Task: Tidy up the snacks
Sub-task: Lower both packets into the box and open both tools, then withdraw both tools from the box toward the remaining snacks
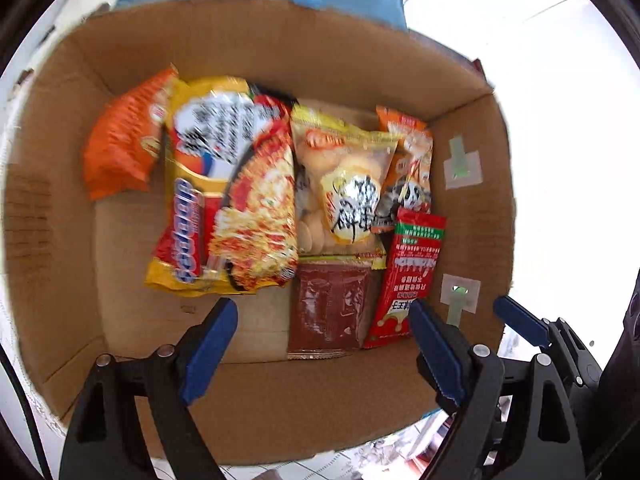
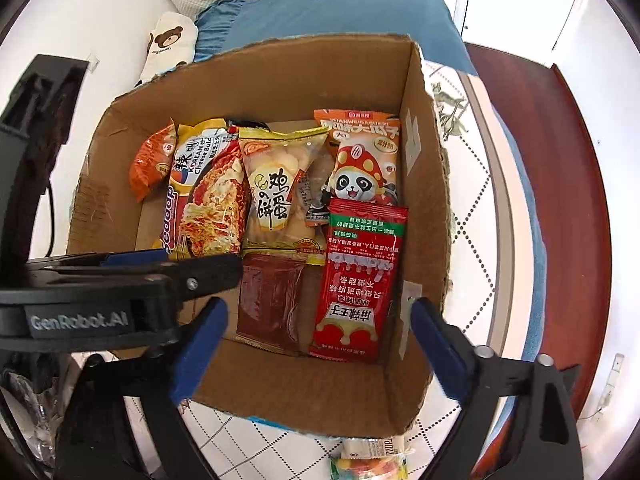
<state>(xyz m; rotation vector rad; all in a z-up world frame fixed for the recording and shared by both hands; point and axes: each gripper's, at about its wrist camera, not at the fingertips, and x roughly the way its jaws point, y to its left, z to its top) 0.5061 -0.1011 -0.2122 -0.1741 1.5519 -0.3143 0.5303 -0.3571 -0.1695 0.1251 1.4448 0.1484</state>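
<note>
Both grippers, left and right, fingers apart and empty above snack packets in cardboard box.

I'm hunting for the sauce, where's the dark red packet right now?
In both views the dark red packet lies flat on the cardboard box floor at the near end, between the noodle bag and the bright red sachet.
</note>
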